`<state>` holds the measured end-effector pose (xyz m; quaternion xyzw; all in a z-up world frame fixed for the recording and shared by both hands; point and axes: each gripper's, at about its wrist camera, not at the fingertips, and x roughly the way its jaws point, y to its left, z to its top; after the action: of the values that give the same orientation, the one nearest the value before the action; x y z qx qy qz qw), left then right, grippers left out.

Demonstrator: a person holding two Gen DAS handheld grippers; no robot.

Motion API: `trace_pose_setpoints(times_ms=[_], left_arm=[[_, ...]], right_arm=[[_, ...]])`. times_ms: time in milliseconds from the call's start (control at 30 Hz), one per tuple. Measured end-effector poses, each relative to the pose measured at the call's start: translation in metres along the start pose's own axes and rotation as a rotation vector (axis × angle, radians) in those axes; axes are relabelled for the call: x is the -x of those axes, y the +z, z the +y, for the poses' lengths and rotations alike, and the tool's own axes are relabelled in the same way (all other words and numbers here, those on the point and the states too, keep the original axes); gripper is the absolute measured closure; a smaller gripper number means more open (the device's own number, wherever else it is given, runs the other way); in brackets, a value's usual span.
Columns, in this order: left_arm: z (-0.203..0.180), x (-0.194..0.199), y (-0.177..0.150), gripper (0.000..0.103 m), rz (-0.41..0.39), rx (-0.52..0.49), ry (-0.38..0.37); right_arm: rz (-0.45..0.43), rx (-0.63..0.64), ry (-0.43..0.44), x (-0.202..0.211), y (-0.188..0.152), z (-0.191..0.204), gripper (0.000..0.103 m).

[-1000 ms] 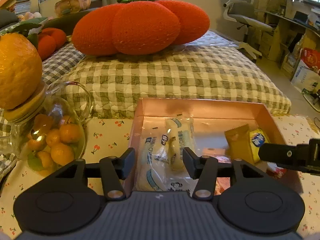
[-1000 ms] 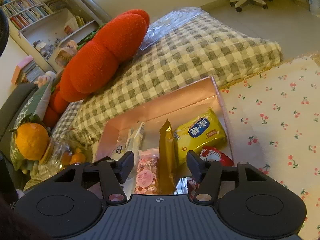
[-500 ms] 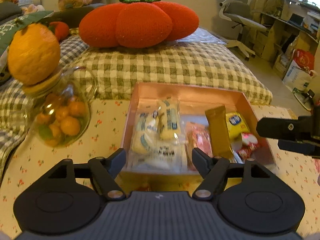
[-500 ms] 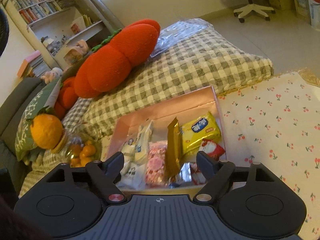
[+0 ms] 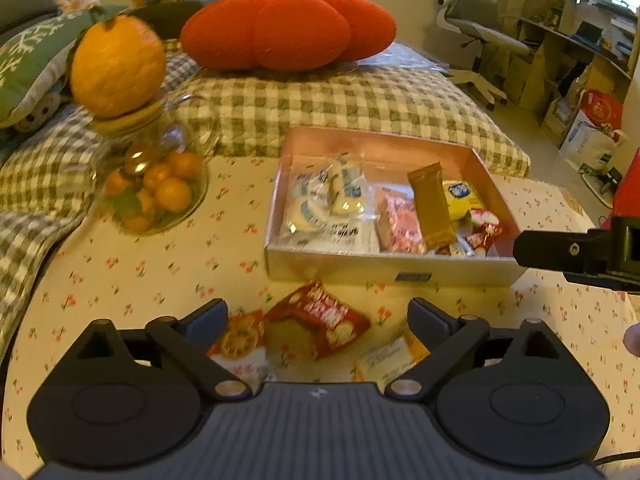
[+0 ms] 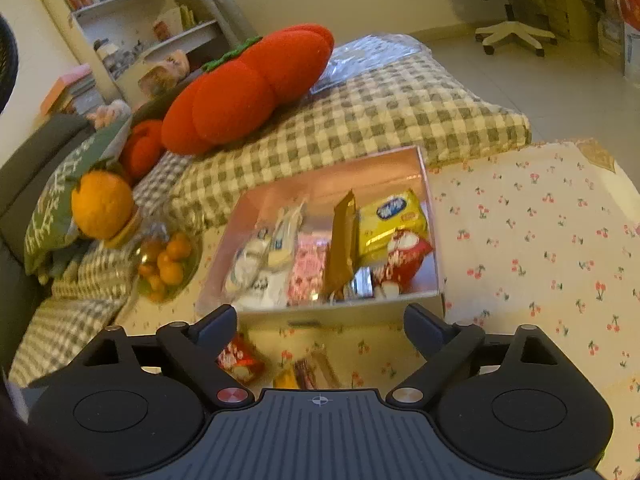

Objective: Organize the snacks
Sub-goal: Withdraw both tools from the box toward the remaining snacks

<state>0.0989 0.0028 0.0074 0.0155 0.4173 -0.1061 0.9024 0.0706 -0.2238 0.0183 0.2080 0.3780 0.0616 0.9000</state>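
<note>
Both grippers, left (image 5: 316,318) and right (image 6: 320,322), are opening with nothing between the jaws, ready for loose packets: a red cake wrapper (image 5: 320,320) lies near. Farther off, the pink cardboard box (image 5: 384,268) keeps sorted snacks together.

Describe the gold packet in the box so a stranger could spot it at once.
Find the pink box on the cherry-print cloth, in front of the checked cushion. Among the snacks inside, right of centre, the gold packet leans up on edge between a pink packet and a yellow one. It is the only plain gold one, and it stands tallest.
</note>
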Motion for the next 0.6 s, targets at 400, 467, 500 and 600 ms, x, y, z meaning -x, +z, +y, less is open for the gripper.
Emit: trace_pose_setpoints(times_ms=[400, 467, 500, 600], left_arm=[[0.020, 0.001, -0.037, 0.001, 0.002, -0.005, 0.049], [0.023, -0.002, -0.041, 0.001, 0.009, 0.000, 0.048], [0.025, -0.004, -0.044, 0.001, 0.007, 0.003, 0.051], [0.030, -0.011, -0.049, 0.002, 0.007, 0.018, 0.059]], right_arm=[[0.027, 0.161, -0.013, -0.001, -0.041, 0.008, 0.008], [0.026, 0.177, -0.011, -0.002, -0.046, 0.008, 0.008], [0.023, 0.184, -0.014, -0.002, -0.047, 0.008, 0.008], [0.012, 0.202, -0.034, -0.004, -0.051, 0.006, 0.008]])
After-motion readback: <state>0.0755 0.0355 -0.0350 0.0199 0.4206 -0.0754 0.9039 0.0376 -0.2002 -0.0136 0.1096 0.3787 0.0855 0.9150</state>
